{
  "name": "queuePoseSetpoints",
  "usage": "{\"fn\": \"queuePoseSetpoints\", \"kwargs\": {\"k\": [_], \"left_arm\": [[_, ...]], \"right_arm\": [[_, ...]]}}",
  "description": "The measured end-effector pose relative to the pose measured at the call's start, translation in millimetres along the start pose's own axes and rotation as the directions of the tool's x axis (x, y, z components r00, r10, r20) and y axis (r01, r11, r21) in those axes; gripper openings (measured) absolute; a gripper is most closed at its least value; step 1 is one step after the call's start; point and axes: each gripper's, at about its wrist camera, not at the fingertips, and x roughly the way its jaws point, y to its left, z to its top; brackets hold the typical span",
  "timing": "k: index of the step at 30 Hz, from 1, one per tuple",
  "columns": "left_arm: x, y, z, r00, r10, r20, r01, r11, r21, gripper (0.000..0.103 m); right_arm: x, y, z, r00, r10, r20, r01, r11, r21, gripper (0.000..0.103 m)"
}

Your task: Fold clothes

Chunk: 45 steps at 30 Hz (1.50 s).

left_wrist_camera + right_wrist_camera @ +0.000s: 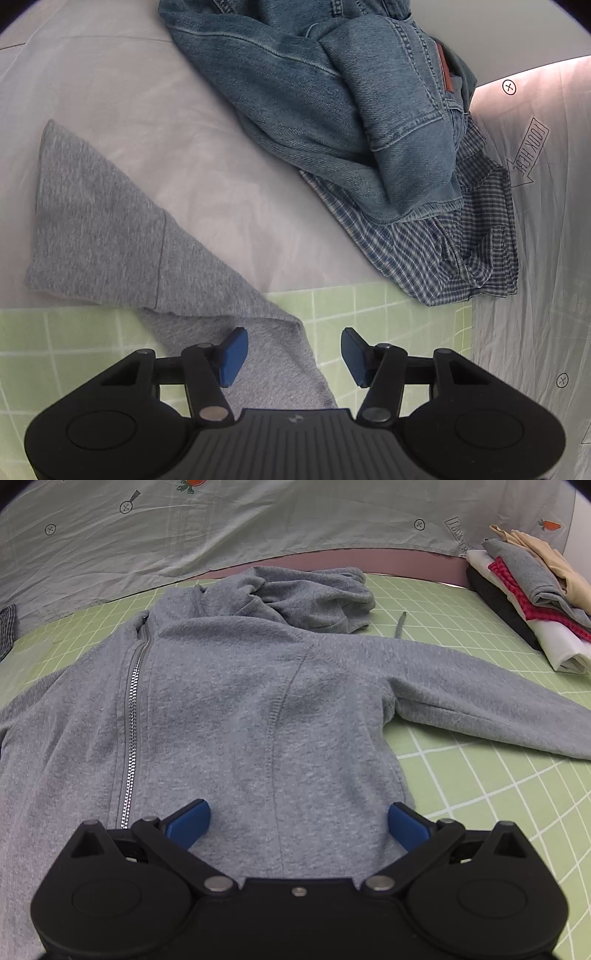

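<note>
A grey zip hoodie (236, 701) lies front up on the green grid mat (480, 782), hood at the far end, one sleeve stretched right. My right gripper (299, 825) is open above its bottom hem, fingers either side of the cloth. In the left wrist view the hoodie's other sleeve (110, 229) runs from the mat onto the pale sheet. My left gripper (293, 356) is open over that sleeve near the shoulder, holding nothing.
A heap of blue jeans (332, 103) on a checked shirt (461, 251) lies on the pale sheet (147, 92) beyond the mat's edge. A stack of folded clothes (532, 590) sits at the mat's far right corner. A printed sheet (258, 524) lies behind the mat.
</note>
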Motion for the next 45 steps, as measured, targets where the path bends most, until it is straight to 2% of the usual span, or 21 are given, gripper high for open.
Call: {"fn": "queuePoseSetpoints", "kwargs": {"k": [12, 14, 15, 16, 19, 21, 23, 26, 29, 31, 32, 34, 37, 40, 42, 45], "left_arm": [[8, 13, 17, 1.000, 0.028, 0.009, -0.026, 0.990, -0.141, 0.046], [8, 17, 20, 0.999, 0.050, 0.001, -0.049, 0.983, -0.177, 0.033], [9, 19, 21, 0.998, 0.061, -0.003, -0.060, 0.979, -0.194, 0.014], [10, 23, 22, 0.998, 0.064, -0.006, -0.064, 0.975, -0.213, 0.003], [9, 30, 24, 0.999, 0.038, -0.010, -0.039, 0.969, -0.243, 0.002], [2, 22, 24, 1.000, 0.014, 0.018, -0.010, 0.982, -0.187, 0.002], [-10, 7, 22, 0.997, -0.047, 0.061, 0.053, 0.993, -0.101, 0.002], [-34, -18, 17, 0.979, -0.162, 0.122, 0.156, 0.986, 0.052, 0.002], [-68, -43, 3, 0.942, -0.288, 0.171, 0.243, 0.939, 0.242, 0.002], [-88, -46, -10, 0.923, -0.339, 0.181, 0.262, 0.900, 0.349, 0.002], [-96, -45, -18, 0.920, -0.346, 0.186, 0.252, 0.883, 0.395, 0.002], [-100, -31, -33, 0.938, -0.285, 0.199, 0.177, 0.884, 0.434, 0.002], [-83, 12, -43, 0.975, -0.109, 0.192, 0.027, 0.922, 0.387, 0.002], [-56, 52, -47, 0.990, 0.061, 0.131, -0.106, 0.922, 0.373, 0.003], [-51, 69, -50, 0.992, 0.080, 0.101, -0.111, 0.930, 0.350, 0.004], [-56, 85, -47, 0.994, 0.031, 0.103, -0.059, 0.958, 0.279, 0.023]], "right_arm": [[1, 1, 0, 1.000, 0.000, 0.010, 0.000, 1.000, 0.003, 0.103], [1, 1, 0, 1.000, -0.001, 0.012, 0.001, 1.000, 0.004, 0.103], [1, 1, 0, 1.000, -0.001, 0.012, 0.001, 1.000, 0.004, 0.103], [1, 1, 0, 1.000, -0.001, 0.013, 0.001, 1.000, 0.005, 0.103], [2, 1, 0, 1.000, 0.000, 0.014, 0.000, 1.000, 0.006, 0.103], [2, 1, 0, 1.000, 0.000, 0.015, 0.000, 1.000, 0.007, 0.103], [1, 1, -1, 1.000, 0.000, 0.018, 0.000, 1.000, 0.008, 0.103], [1, 1, -2, 1.000, 0.000, 0.024, 0.000, 1.000, 0.009, 0.103], [1, 1, -3, 1.000, 0.000, 0.030, 0.000, 1.000, 0.010, 0.103], [1, 1, -3, 0.999, 0.000, 0.034, 0.000, 1.000, 0.010, 0.103], [1, 1, -4, 0.999, 0.000, 0.036, 0.000, 1.000, 0.011, 0.103], [0, 1, -4, 0.999, 0.000, 0.039, 0.000, 1.000, 0.011, 0.103], [0, 1, -5, 0.999, 0.000, 0.044, -0.001, 1.000, 0.012, 0.103], [0, 1, -6, 0.999, 0.001, 0.046, -0.002, 1.000, 0.011, 0.103], [0, 1, -6, 0.999, 0.002, 0.047, -0.002, 1.000, 0.011, 0.103], [-1, 1, -6, 0.999, 0.003, 0.049, -0.003, 1.000, 0.011, 0.103]]}}
